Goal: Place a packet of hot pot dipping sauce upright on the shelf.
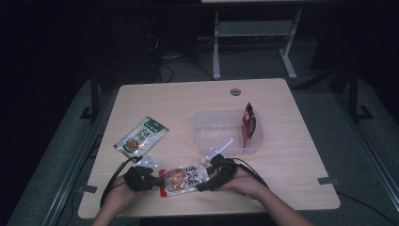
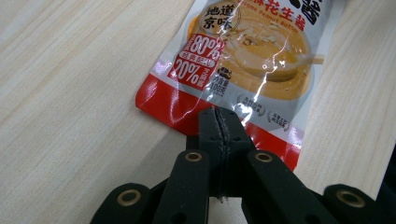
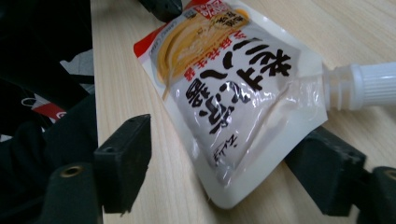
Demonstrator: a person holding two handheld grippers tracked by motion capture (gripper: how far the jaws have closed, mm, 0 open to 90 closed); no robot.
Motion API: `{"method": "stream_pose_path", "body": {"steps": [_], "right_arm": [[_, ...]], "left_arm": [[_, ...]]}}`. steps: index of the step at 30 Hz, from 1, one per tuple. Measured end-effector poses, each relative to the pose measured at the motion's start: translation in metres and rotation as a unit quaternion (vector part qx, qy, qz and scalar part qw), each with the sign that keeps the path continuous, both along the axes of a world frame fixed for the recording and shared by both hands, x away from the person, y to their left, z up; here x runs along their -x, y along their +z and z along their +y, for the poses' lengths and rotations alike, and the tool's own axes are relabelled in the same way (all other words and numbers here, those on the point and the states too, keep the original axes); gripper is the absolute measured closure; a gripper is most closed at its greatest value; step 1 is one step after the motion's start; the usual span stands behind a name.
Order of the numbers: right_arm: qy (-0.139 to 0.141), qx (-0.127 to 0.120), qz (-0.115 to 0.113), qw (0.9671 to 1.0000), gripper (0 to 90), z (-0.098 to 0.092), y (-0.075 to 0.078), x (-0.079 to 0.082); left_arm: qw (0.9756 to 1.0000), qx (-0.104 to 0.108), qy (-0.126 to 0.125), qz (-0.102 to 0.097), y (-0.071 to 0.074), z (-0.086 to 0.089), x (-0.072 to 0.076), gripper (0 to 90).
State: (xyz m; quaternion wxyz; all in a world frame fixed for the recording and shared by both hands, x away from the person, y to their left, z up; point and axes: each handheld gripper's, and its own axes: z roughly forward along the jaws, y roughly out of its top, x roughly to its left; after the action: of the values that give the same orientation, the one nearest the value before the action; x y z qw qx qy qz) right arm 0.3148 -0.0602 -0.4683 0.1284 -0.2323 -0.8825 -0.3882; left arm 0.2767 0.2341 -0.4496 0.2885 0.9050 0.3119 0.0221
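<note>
Sauce pouch flat on table just short of clear tray, left gripper clamped tight on its red bottom edge, right gripper gaping astride spout end, not yet gripping; lift into tray probably left.

Both forearms enter from bottom edge, hands low over worktop. Left claw jaws pinched shut, pointing inward. Right claw jaws spread wide, facing left claw, close together.
</note>
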Motion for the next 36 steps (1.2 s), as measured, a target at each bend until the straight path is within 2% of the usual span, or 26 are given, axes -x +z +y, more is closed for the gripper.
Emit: {"method": "stream_pose_path", "body": {"steps": [1, 5, 7, 11, 16, 23, 27, 28, 29, 34, 35, 36], "right_arm": [[-0.001, -0.003, 0.001, 1.0, 33.4, 0.001, -0.001, -0.002], [-0.011, -0.015, 0.015, 0.9997, 49.2, -0.003, -0.004, -0.005], [-0.017, -0.009, 0.016, 0.9997, 58.1, -0.004, -0.004, -0.005], [-0.016, -0.019, 0.01, 0.9997, 67.1, -0.003, -0.007, -0.007], [-0.019, -0.04, 0.004, 0.999, 83.8, -0.003, -0.004, -0.006], [0.009, -0.054, -0.021, 0.9983, 88.9, -0.004, -0.001, -0.003], [0.015, -0.065, -0.019, 0.9976, 89.5, -0.005, 0.003, -0.003], [0.019, -0.08, -0.019, 0.9964, 89.7, -0.008, 0.006, -0.003], [0.019, -0.091, -0.016, 0.9956, 89.7, -0.008, 0.008, -0.002], [0.028, -0.127, -0.004, 0.9915, 89.9, -0.012, 0.019, 0.001], [0.028, -0.127, -0.004, 0.9915, 89.9, -0.012, 0.019, 0.001], [0.03, -0.146, -0.005, 0.9889, 90.0, -0.014, 0.025, 0.002]], "left_arm": [[1.0, 0.001, 0.001, 0.0, 0.0, 0.0, 0.0, 89.1], [1.0, -0.003, -0.002, -0.001, 0.0, -0.001, 0.0, 89.1], [1.0, -0.002, -0.001, 0.0, 0.0, -0.001, 0.0, 89.0], [1.0, -0.002, -0.001, 0.0, 0.0, 0.0, 0.0, 89.0], [1.0, 0.002, -0.001, 0.001, 0.0, 0.0, 0.0, 89.0], [1.0, 0.0, -0.003, -0.001, 0.001, -0.001, 0.001, 88.9], [0.9999, 0.006, -0.01, 0.0, 0.002, -0.002, 0.001, 88.9], [0.9999, 0.014, -0.009, -0.001, 0.003, -0.003, 0.001, 88.9], [0.9998, 0.013, -0.012, -0.001, 0.003, -0.003, 0.001, 88.9], [0.9994, 0.028, -0.02, -0.001, 0.005, -0.007, 0.003, 88.9], [0.9994, 0.028, -0.02, -0.001, 0.005, -0.007, 0.003, 88.9], [0.9991, 0.035, -0.025, -0.004, 0.006, -0.01, 0.004, 88.9]]}}
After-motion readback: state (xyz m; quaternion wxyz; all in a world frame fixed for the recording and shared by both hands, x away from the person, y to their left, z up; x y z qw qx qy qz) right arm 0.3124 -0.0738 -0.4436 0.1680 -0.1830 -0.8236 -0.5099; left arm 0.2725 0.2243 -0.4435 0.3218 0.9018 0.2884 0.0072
